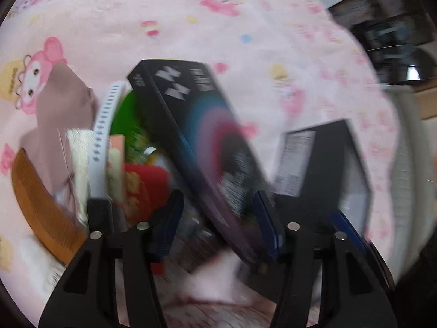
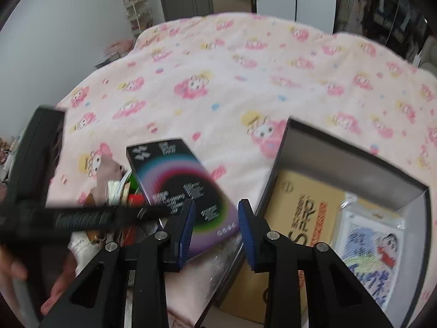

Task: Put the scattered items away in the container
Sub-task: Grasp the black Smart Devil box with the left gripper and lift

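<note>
Black box with rainbow arc print (image 2: 180, 188) lies tilted on the pink cartoon-print blanket (image 2: 245, 82), one end propped on the clutter pile, its near corner just at the left wall of the container. In the left wrist view the same box (image 1: 202, 147) runs diagonally between the left gripper's fingers, heavily motion-blurred.

Container (image 2: 355, 161) is a grey open box, right of the rainbow box, sitting on the blanket. Inside: a tan flat package with printed lettering (image 2: 306, 213) and a clear-bagged cartoon drawing pack (image 2: 371, 248), side by side.

Pile left of the black box: brown comb (image 1: 35, 205), mauve cloth piece (image 1: 62, 114), pale blue perforated strap (image 1: 105, 125), something green (image 1: 125, 112), red packet (image 1: 147, 188). All touching or overlapping; details smeared.

Left gripper (image 1: 218, 218): jaws spread part way, the box's lower end between the blue pads; right pad looks against the box edge, left pad clear of it. Not a pinch. Seen from the right wrist, it crosses low left as a dark blurred bar (image 2: 82, 216), with a hand (image 2: 57, 281) behind it.

Right gripper (image 2: 215, 227): jaws parted narrowly, pads hovering over the box's near corner, nothing pinched.

Second black box with white label (image 1: 322, 164) stands right of the left gripper.
</note>
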Demonstrator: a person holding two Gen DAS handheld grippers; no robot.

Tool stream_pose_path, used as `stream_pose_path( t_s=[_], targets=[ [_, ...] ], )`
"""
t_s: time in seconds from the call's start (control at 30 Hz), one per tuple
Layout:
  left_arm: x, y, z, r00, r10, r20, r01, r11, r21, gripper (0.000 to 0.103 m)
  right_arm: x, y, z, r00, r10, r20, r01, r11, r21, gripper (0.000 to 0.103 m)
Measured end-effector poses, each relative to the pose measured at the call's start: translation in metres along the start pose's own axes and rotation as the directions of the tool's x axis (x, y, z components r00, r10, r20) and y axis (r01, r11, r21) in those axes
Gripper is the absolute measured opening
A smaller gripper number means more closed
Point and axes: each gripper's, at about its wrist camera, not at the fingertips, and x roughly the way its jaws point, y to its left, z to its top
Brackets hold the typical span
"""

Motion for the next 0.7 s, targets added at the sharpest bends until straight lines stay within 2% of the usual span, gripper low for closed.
stream_pose_path(
  t_s=[0.03, 0.13, 0.23, 0.33, 0.4, 0.57, 0.63, 0.7],
  targets=[
    [0.004, 0.000, 0.002, 1.000, -0.010, -0.008, 0.010, 1.000, -0.005, 0.038, 0.002, -0.002, -0.002, 1.000, 0.020, -0.009, -0.020, 1.000, 0.020, 0.028],
    [0.001, 0.000, -0.001, 1.000, -0.025, 0.002, 0.025, 1.000, -0.008, 0.034, 0.002, 0.001, -0.007, 0.999, 0.031, -0.014, -0.030, 0.999, 0.033, 0.028],
    [-0.017, 0.006, -0.011, 0.997, -0.052, 0.053, 0.054, 0.998, -0.029, 0.028, -0.006, 0.010, -0.010, 0.999, 0.049, -0.012, -0.048, 0.999, 0.011, 0.028],
    [-0.044, 0.019, -0.033, 0.992, -0.084, 0.096, 0.087, 0.996, -0.025, 0.028, -0.017, 0.015, -0.018, 0.996, 0.083, -0.010, -0.083, 0.997, -0.001, 0.028],
    [-0.058, 0.041, -0.045, 0.989, -0.119, 0.091, 0.125, 0.990, -0.060, 0.028, -0.021, 0.015, -0.025, 0.993, 0.114, -0.017, -0.113, 0.993, 0.011, 0.028],
    [-0.069, 0.091, -0.045, 0.980, -0.164, 0.114, 0.180, 0.972, -0.150, 0.029, -0.017, 0.032, -0.025, 0.990, 0.138, -0.040, -0.139, 0.990, -0.034, 0.028],
    [-0.072, 0.103, -0.039, 0.983, -0.139, 0.123, 0.158, 0.974, -0.160, 0.030, -0.014, 0.041, -0.020, 0.985, 0.169, -0.038, -0.170, 0.984, -0.048, 0.028],
    [-0.077, 0.108, -0.036, 0.988, -0.051, 0.146, 0.074, 0.985, -0.158, 0.030, -0.002, 0.051, -0.013, 0.981, 0.182, -0.060, -0.186, 0.980, -0.066, 0.028]
  ],
)
